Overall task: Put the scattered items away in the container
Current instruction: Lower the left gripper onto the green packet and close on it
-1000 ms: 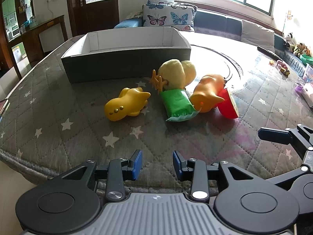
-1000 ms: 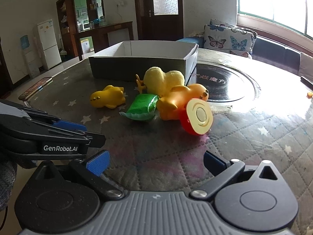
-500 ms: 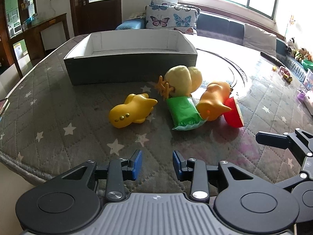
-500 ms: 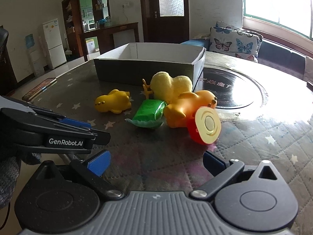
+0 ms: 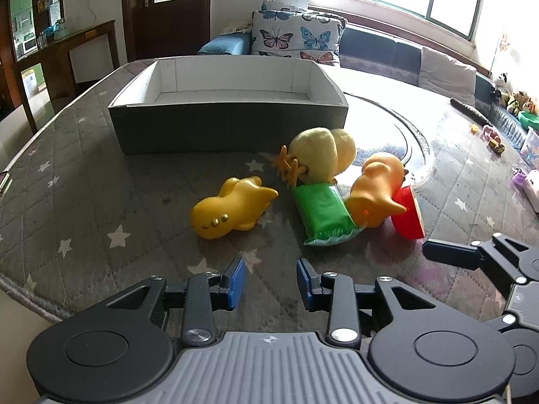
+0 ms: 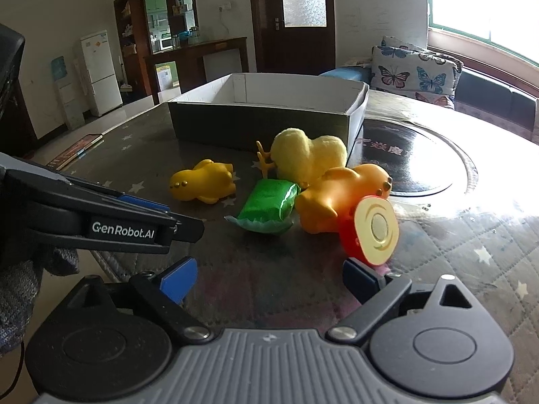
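An empty grey box [image 5: 229, 118] with a white inside stands at the back of the table, also in the right wrist view [image 6: 262, 124]. In front lie a yellow rubber toy [image 5: 232, 207] [image 6: 202, 185], a green packet [image 5: 321, 212] [image 6: 269, 203], a yellow plush chick [image 5: 323, 156] [image 6: 308, 158], an orange rubber toy [image 5: 377, 190] [image 6: 337, 197] and a red half fruit [image 5: 407, 217] [image 6: 370, 232]. My left gripper [image 5: 269, 281] is open and empty, just short of the yellow toy. My right gripper [image 6: 269, 274] is wide open and empty, its right finger close to the red fruit.
The round table has a grey quilted star cover [image 5: 84, 185] and a dark glass turntable [image 6: 414, 158]. Small toys and a plastic tub [image 5: 525, 155] sit at the far right edge. A sofa with butterfly cushions [image 5: 296, 38] lies behind. The left gripper's body [image 6: 101, 222] shows at the right wrist view's left.
Both grippers have moved forward toward the toys, which appear larger and closer. The jaws kept their openings. Nothing on the table has moved.
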The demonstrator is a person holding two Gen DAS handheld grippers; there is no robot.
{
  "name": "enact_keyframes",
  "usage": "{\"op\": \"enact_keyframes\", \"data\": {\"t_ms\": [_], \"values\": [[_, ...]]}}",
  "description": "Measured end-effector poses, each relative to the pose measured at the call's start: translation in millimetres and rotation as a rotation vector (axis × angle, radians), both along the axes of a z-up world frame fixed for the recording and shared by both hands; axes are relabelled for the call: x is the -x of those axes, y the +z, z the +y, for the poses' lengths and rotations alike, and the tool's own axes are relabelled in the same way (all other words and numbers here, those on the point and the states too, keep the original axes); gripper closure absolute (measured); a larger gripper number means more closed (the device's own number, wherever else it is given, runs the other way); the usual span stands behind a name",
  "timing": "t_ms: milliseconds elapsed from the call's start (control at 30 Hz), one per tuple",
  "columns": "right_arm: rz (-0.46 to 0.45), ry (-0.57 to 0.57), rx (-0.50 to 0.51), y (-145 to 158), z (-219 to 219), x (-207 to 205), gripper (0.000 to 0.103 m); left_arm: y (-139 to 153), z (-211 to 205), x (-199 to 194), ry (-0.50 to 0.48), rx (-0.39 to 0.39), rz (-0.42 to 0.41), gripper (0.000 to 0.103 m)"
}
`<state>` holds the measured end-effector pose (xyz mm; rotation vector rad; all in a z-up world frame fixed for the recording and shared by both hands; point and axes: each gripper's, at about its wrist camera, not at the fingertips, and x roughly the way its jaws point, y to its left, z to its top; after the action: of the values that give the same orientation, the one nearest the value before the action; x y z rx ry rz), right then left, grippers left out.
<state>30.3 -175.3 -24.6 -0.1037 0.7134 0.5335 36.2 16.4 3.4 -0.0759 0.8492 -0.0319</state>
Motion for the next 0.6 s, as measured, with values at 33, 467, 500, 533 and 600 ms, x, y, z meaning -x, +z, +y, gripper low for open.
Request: {"op": "enact_keyframes", "data": {"t_ms": [33, 467, 500, 533, 600], "values": [[0.002, 0.003, -0.001, 0, 1, -2, 0.01, 1, 1, -2, -0.003, 0.007, 0.0, 0.067], [-0.004, 0.083, -0.033, 1, 23, -20, 0.019, 10, 6, -22, -0.044, 0.059, -0.014, 0.067], [-0.005, 0.088, -0.034, 0, 24, -21, 0.019, 11, 6, -24, -0.048, 0.062, -0.015, 0.067], [-0.005, 0.09, -0.035, 0, 25, -23, 0.019, 11, 7, -25, -0.051, 0.064, -0.016, 0.067], [-0.001, 0.089, -0.037, -1, 27, -26, 0.02, 12, 7, -27, -0.057, 0.074, -0.016, 0.067]]}}
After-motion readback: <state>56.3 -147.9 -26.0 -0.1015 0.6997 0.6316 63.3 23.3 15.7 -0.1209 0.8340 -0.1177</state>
